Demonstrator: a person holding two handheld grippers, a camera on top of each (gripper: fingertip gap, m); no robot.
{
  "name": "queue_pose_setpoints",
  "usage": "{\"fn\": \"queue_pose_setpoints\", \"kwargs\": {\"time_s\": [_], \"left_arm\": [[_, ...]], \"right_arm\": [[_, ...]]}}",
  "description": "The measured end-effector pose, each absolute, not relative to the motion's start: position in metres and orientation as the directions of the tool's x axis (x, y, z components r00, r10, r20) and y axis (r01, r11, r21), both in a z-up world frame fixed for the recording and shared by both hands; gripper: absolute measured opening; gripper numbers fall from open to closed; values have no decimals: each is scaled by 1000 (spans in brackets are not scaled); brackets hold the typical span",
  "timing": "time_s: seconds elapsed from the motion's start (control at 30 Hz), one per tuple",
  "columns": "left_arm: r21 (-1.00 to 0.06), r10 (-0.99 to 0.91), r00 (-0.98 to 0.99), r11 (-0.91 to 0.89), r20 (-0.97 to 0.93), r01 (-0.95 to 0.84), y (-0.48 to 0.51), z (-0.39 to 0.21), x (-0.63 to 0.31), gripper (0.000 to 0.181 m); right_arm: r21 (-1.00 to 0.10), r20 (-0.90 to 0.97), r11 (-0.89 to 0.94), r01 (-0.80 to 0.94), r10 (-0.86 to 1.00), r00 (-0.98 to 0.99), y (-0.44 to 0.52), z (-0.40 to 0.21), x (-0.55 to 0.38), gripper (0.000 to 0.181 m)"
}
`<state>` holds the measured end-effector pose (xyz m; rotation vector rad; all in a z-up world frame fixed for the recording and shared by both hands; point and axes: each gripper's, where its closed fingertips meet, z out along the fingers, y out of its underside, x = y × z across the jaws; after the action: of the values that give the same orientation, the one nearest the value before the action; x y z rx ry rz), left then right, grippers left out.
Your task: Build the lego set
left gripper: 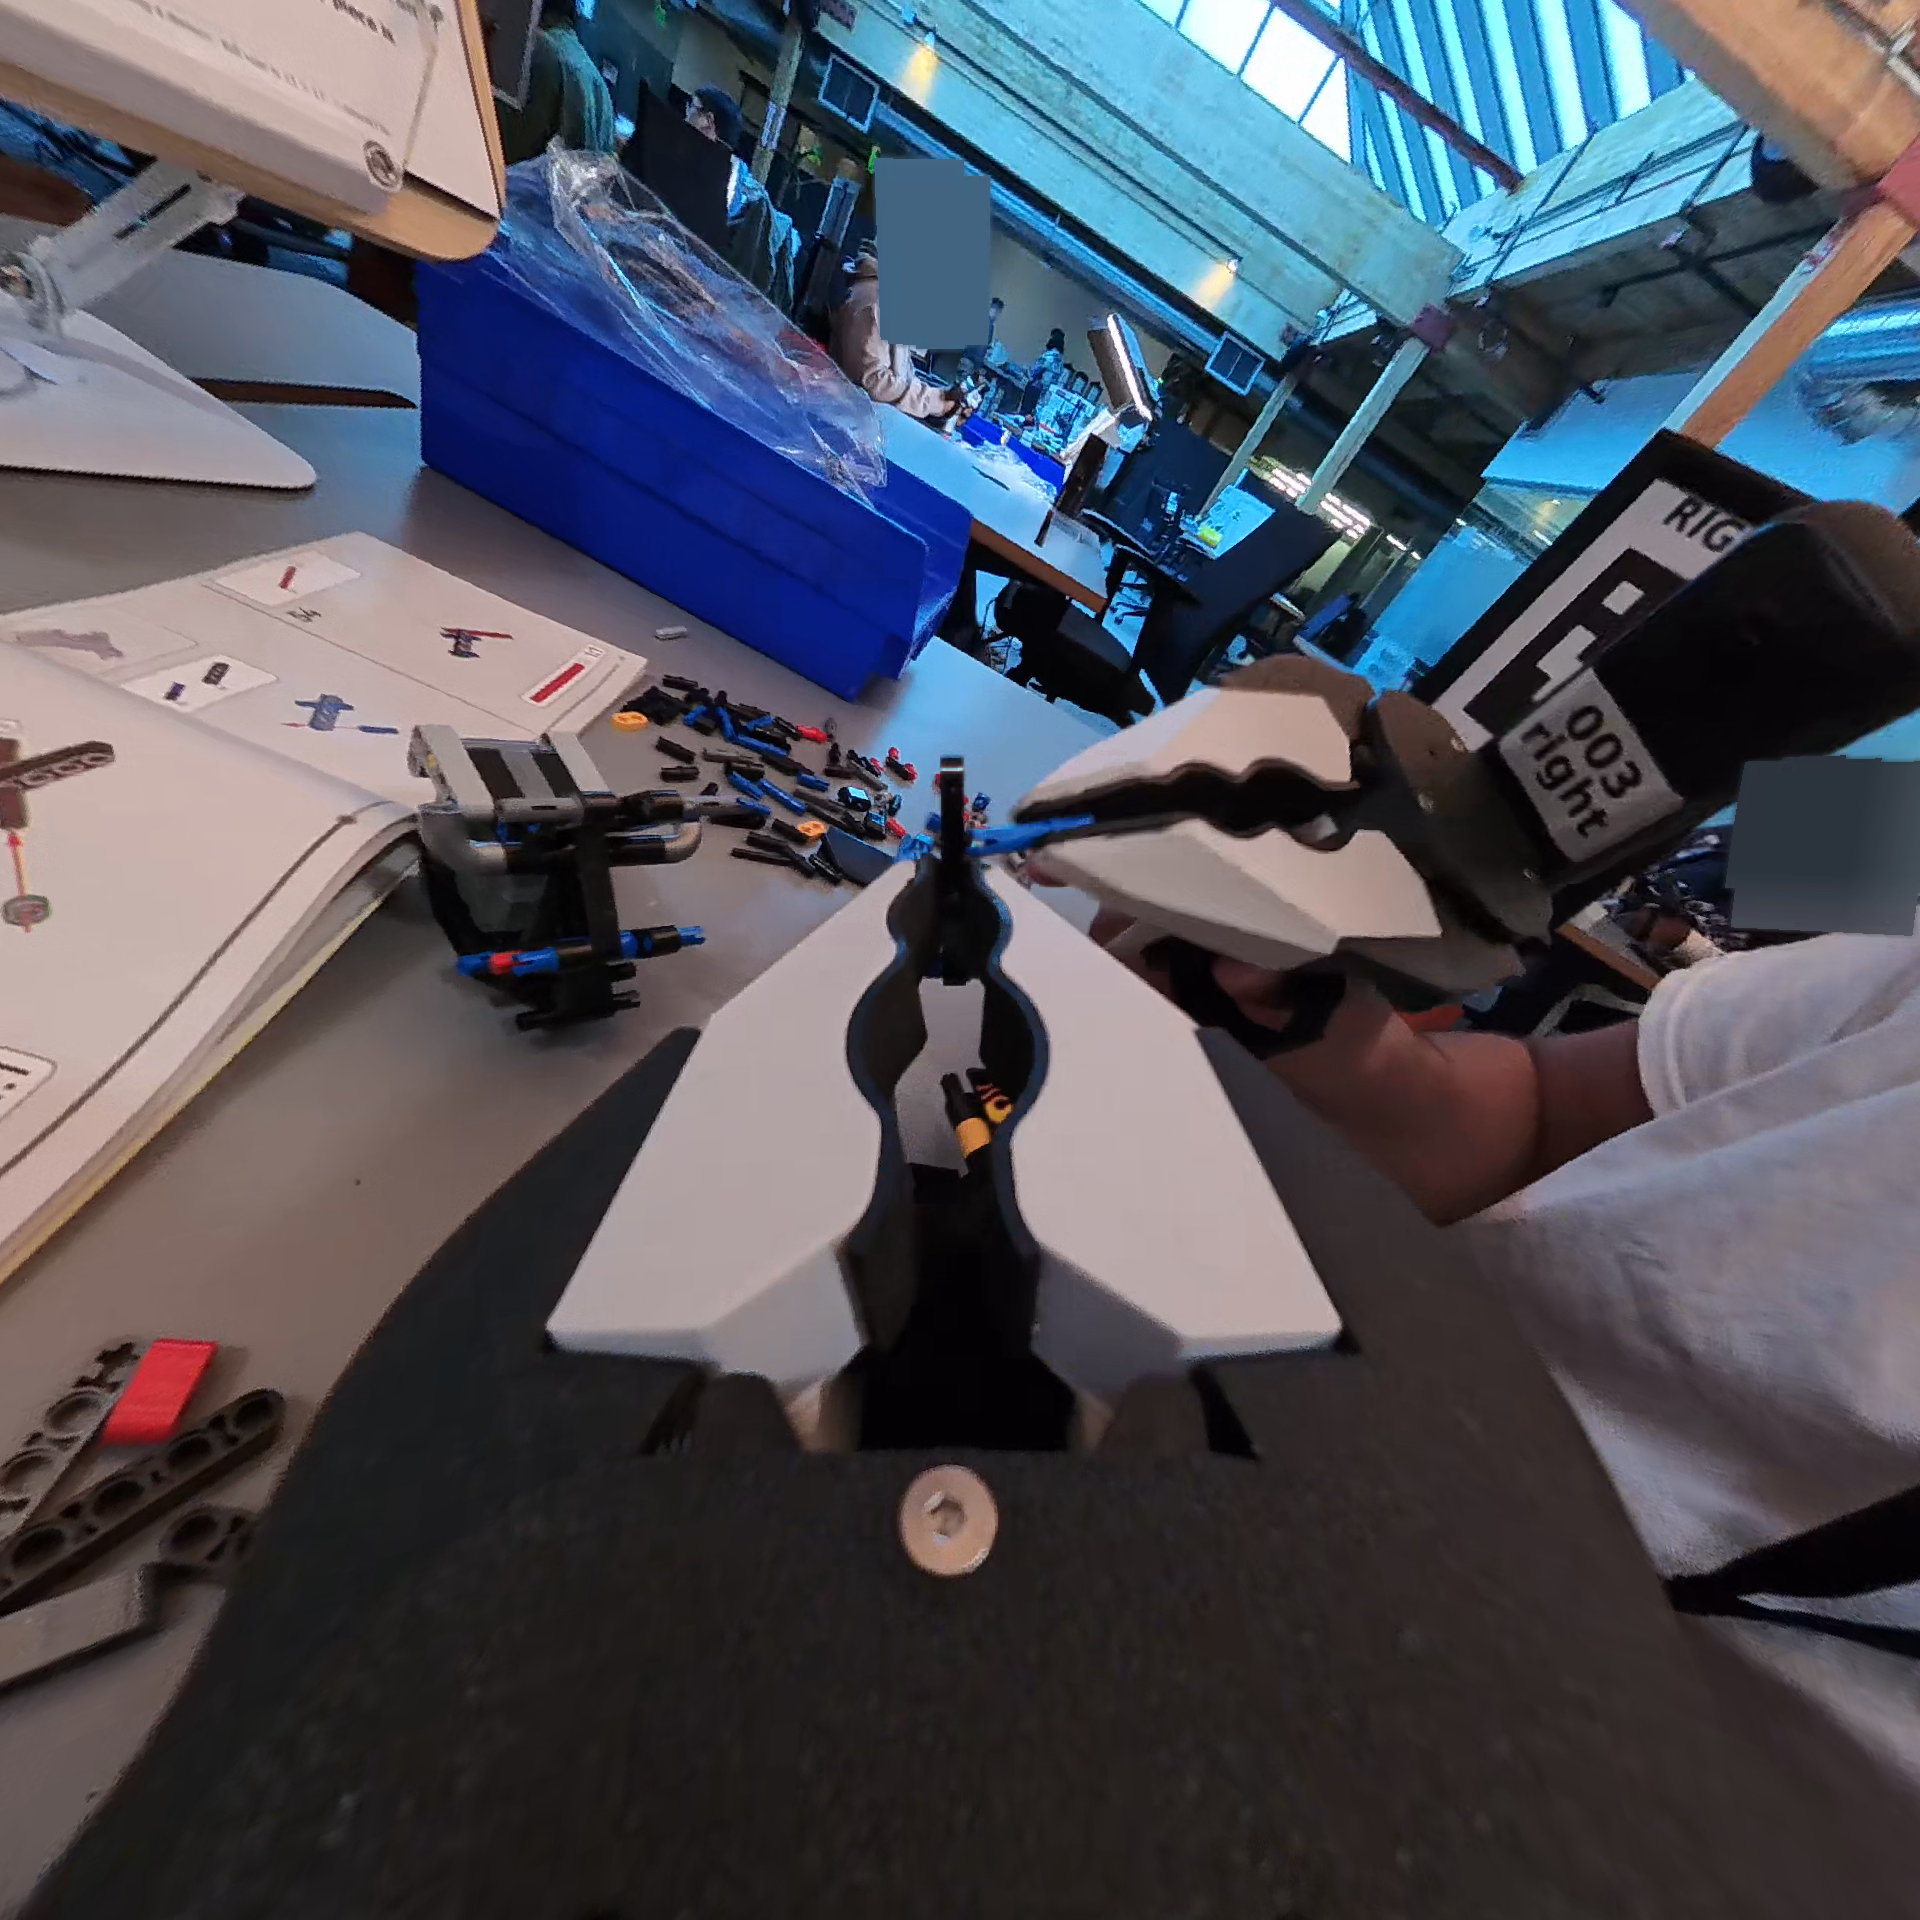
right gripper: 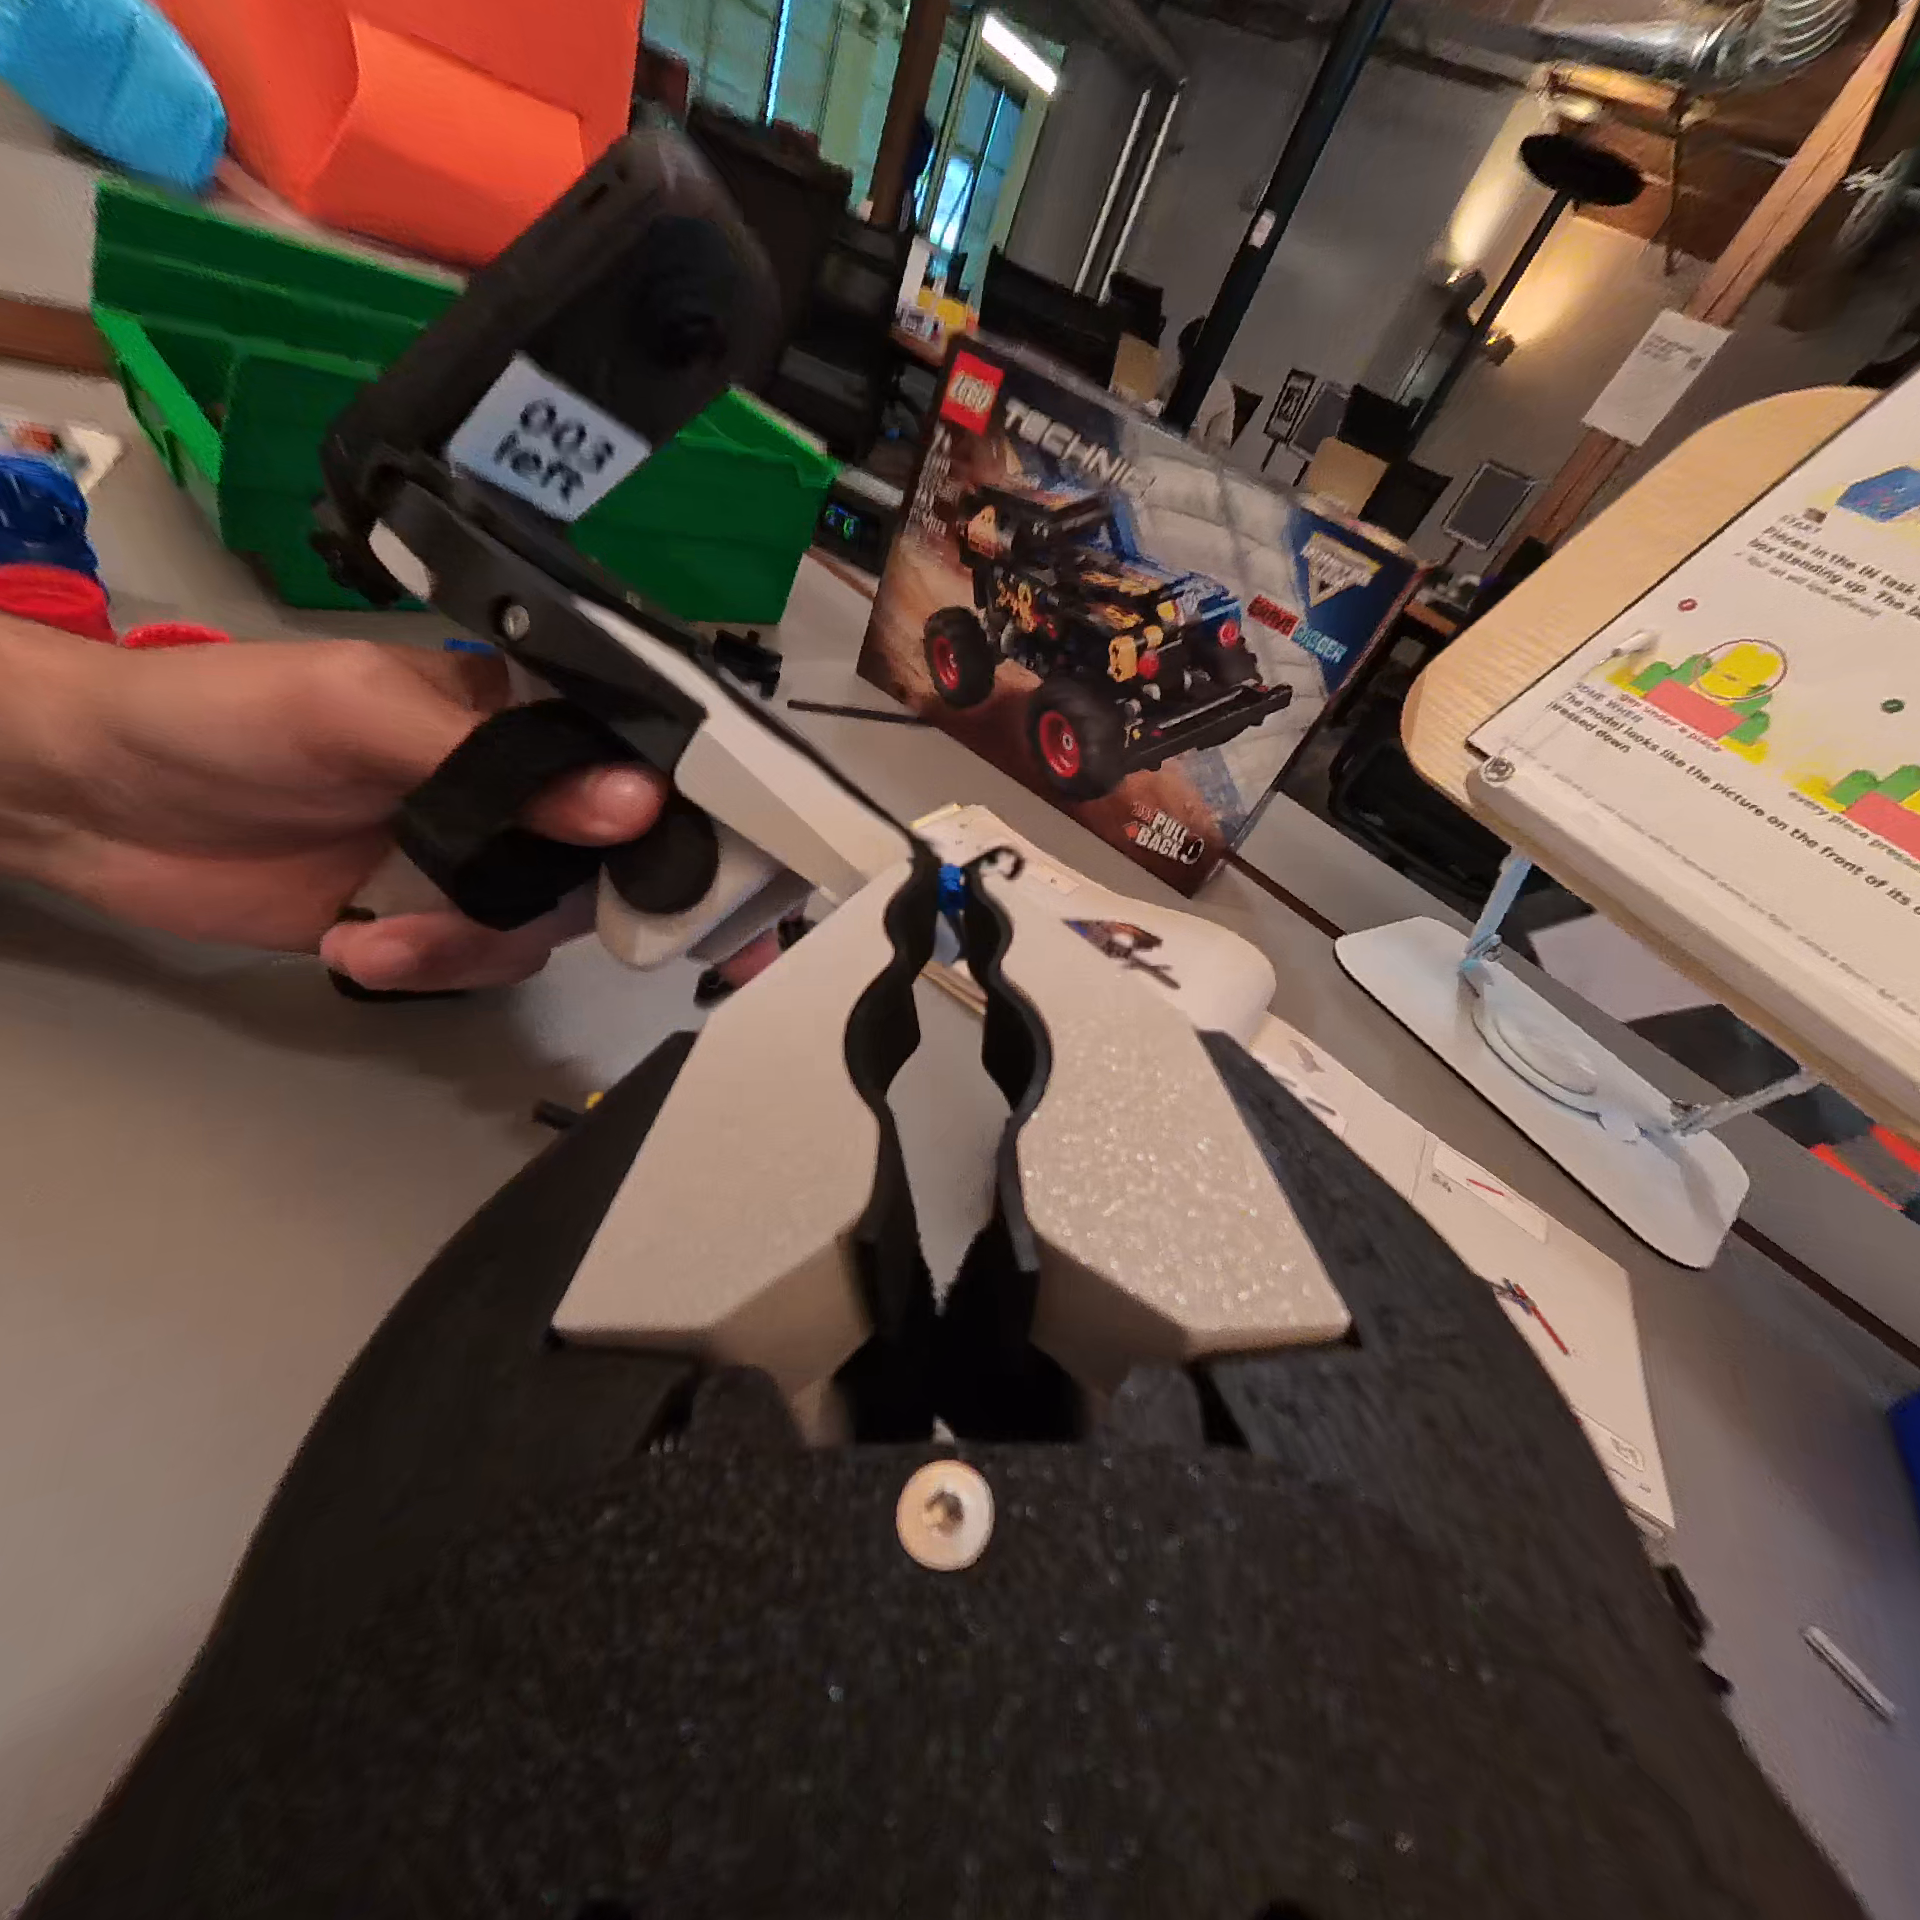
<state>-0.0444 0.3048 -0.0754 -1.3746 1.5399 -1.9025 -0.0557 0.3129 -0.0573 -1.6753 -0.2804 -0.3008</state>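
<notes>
While my left tongs (left gripper: 950, 831) pinch one slim black piece (left gripper: 951, 805) upright above the surface (left gripper: 312, 1195), my right tongs (left gripper: 1029, 831) clamp one blue pin (left gripper: 1023, 834) and meet it tip to tip. One part-built model (left gripper: 551, 862), black and grey with blue pins, stands on the surface to the left, just beside one open instruction booklet (left gripper: 208, 831). A scatter of loose black, blue and red pieces (left gripper: 790, 774), too many to count, lies behind the tips. One blue bin (left gripper: 665, 457) stands beyond; one set box (right gripper: 1122, 623) and one green bin (right gripper: 270, 416) also stand nearby.
</notes>
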Motion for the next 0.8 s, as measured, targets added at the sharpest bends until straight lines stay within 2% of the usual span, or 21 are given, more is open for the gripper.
{"fn": "queue_pose_setpoints", "kwargs": {"time_s": [0.3, 0.8], "left_arm": [[-907, -787, -455, -327, 417, -266, 305, -73, -44, 1], [-911, -808, -431, -307, 402, -275, 310, -79, -41, 1]], "right_arm": [[-887, 444, -163, 432, -49, 895, 312, -57, -53, 4], [-905, 403, -172, 389, -53, 914, 316, -61, -48, 4]]}}
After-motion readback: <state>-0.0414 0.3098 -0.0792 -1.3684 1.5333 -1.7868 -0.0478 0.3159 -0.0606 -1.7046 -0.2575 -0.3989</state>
